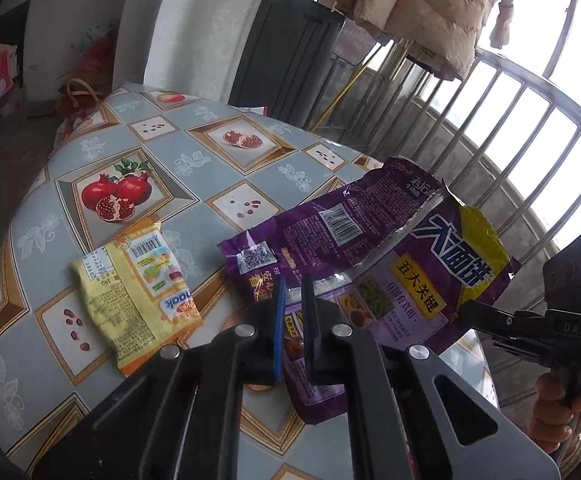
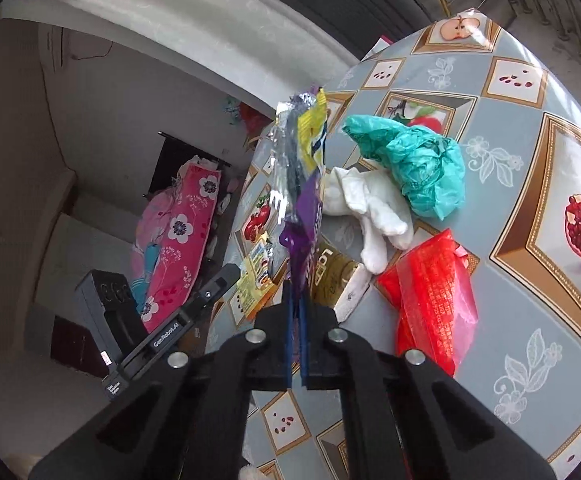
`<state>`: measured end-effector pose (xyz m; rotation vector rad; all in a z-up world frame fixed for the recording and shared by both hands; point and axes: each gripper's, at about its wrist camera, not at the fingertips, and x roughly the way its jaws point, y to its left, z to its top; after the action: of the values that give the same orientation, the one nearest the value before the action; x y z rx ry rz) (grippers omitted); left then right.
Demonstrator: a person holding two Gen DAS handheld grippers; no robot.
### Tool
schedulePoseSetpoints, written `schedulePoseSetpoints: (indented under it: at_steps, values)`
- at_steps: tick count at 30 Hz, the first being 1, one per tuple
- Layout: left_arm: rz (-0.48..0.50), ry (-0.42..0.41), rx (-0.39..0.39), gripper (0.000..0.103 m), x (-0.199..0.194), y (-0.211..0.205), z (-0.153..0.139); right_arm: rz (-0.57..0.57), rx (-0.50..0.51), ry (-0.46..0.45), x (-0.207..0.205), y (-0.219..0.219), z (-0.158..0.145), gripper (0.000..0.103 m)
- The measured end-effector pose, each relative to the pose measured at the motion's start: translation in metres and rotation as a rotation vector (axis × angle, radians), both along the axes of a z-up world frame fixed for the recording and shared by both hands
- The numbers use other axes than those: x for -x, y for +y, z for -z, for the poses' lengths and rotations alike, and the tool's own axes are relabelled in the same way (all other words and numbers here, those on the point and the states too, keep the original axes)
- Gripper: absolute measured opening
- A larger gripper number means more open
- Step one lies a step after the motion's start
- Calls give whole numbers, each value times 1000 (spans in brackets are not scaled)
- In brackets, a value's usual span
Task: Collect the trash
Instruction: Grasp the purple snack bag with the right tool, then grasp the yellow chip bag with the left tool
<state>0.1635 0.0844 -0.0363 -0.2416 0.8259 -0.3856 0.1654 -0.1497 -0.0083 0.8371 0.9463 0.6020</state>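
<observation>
Covering the whole round table (image 1: 194, 160): a grey-blue cloth printed with pomegranates and framed squares. Beyond its far edge, a metal railing (image 1: 530, 128) and a beige padded jacket (image 1: 430, 4) hanging above it. Beside the table in the right wrist view, a pink flowered blanket (image 2: 182, 240).

Largest of the trash: a purple snack bag (image 1: 354, 240), lifted off the cloth and spread wide before the left camera, torn open at the top. Held at two places. Left gripper (image 1: 292, 320) closed on the lower edge of this bag, blue pads nearly together with the foil between them. Right gripper (image 2: 296, 312) also clamped on the same bag, seen edge-on in its own view as a thin upright strip of purple, yellow and silver.

Next on the cloth, lying near each other: a red plastic bag (image 2: 430, 300), a crumpled green plastic bag (image 2: 414, 164) and a white crumpled cloth or tissue (image 2: 370, 208) (cannot tell which), the white piece touching the green one. Just beside the white piece, a gold-brown packet (image 2: 332, 276), partly hidden behind the purple bag.

Smallest: a flat yellow snack wrapper (image 1: 134, 292), lying barcode-up on the cloth, just left of the left gripper and apart from it.
</observation>
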Motion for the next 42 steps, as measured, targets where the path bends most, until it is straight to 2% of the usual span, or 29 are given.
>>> schedulePoseSetpoints:
  at_steps: [2, 5, 8, 12, 17, 20, 26, 28, 29, 32, 36, 39, 42]
  values:
    - [14, 0, 1, 5, 8, -1, -5, -74, -58, 6, 6, -4, -1, 2]
    - [50, 14, 8, 4, 22, -6, -9, -181, -86, 43, 18, -11, 5, 2]
    - [98, 34, -5, 4, 36, -16, -5, -248, -56, 69, 37, -15, 11, 2]
    - [137, 96, -73, 2, 49, -35, 23, -199, 51, 93, 53, -22, 14, 4]
    - [130, 162, -103, 1, 52, -43, 54, -131, 112, 56, 60, -17, 6, 8]
    - [123, 163, -102, 1, 52, -43, 57, -86, 178, 49, 60, -5, 5, 13]
    - [111, 166, -89, 1, 54, -37, 59, -49, 306, 39, 64, 15, 9, 13]
    - [103, 165, -79, 1, 55, -34, 59, -56, 344, 22, 65, 22, 7, 11]
    - [100, 165, -72, 1, 56, -32, 57, -60, 352, 4, 64, 25, 5, 6]
    - [79, 145, -48, 1, 59, -22, 45, -68, 319, -87, 73, 24, -12, 1]
    - [7, 81, -10, 1, 61, 5, 18, -77, 284, -188, 71, 22, -35, 1]
    - [-68, 39, -22, 1, 57, 28, 4, -73, 293, -205, 58, 23, -40, 1]
    - [-149, 53, -54, 1, 48, 47, 4, -53, 290, -212, 38, 29, -41, 1]
